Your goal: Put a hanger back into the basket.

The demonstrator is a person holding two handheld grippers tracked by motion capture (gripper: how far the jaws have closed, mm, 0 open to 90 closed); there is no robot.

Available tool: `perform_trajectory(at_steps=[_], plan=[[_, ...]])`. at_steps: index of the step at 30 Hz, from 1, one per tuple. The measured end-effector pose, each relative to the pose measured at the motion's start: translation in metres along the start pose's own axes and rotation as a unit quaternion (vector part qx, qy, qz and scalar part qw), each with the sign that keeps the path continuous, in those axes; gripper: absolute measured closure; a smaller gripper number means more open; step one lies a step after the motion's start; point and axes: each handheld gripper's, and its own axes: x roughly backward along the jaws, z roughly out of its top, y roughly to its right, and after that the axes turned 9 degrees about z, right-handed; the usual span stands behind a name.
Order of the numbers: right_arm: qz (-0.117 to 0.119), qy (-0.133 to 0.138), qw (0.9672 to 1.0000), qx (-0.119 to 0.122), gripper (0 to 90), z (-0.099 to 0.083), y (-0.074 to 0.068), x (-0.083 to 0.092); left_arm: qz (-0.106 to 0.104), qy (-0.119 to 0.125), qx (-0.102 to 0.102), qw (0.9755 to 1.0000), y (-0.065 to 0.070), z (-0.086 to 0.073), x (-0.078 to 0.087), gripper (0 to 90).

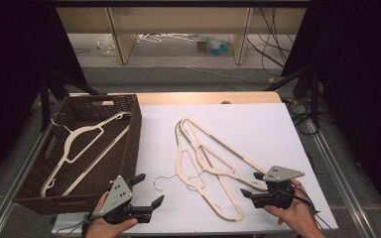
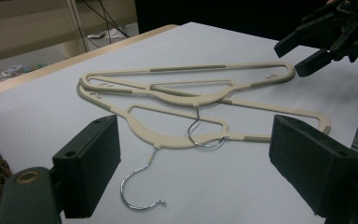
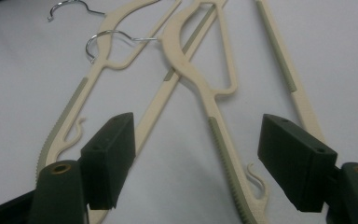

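Observation:
Two cream hangers (image 1: 203,148) with metal hooks lie crossed over each other on the white table sheet (image 1: 258,124). A third cream hanger (image 1: 87,144) lies inside the brown wicker basket (image 1: 129,144) at the left. My left gripper (image 1: 151,188) is open near the front edge, pointing toward the hangers (image 2: 168,93), with a hook lying just ahead of its jaws. My right gripper (image 1: 249,184) is open over the near ends of the hangers (image 3: 191,70). One hanger arm runs between its jaws (image 3: 196,158), and the pads do not touch it.
The basket takes up the table's left side. A wooden edge (image 1: 203,96) shows behind the sheet. Beyond the table stand shelf legs with cables and scattered items on the floor. Black cables trail at the right side (image 1: 302,119).

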Motion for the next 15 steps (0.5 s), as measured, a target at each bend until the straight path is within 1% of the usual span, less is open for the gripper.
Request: perform_trajectory(at_steps=[1,2,5,6,7,9,10,12,15], plan=[[-0.001,-0.003,1.0000,-0.001,29.0,0.000,0.000,-0.001,0.004,-0.002,-0.007,1.0000,-0.001,0.000,0.001,16.3],[0.001,-0.006,1.0000,0.002,29.2,0.000,0.000,-0.003,0.004,-0.003,-0.004,1.0000,0.000,0.000,0.002,16.3],[0.006,-0.026,0.9996,0.008,30.8,0.002,0.003,-0.009,0.001,0.000,-0.007,1.0000,0.000,-0.001,0.003,16.3],[0.006,-0.033,0.9994,0.011,31.5,0.003,0.005,-0.012,0.002,0.000,-0.002,1.0000,0.001,-0.002,0.004,16.3],[0.008,-0.046,0.9989,0.002,32.9,0.004,0.006,-0.015,0.001,-0.002,-0.003,1.0000,0.002,-0.002,0.004,16.3],[0.000,-0.049,0.9988,0.010,36.3,0.005,0.010,-0.021,-0.003,-0.010,-0.014,0.9998,0.001,-0.003,0.005,16.3],[0.002,-0.056,0.9984,0.000,37.1,0.007,0.010,-0.022,-0.004,-0.011,-0.013,0.9998,0.002,-0.003,0.005,16.3],[0.003,-0.063,0.9979,0.014,39.8,0.010,0.015,-0.028,-0.004,-0.011,-0.014,0.9998,0.002,-0.003,0.005,16.3],[0.006,-0.077,0.9970,0.013,43.1,0.013,0.021,-0.035,-0.004,-0.012,-0.013,0.9998,0.001,-0.003,0.005,16.3]])
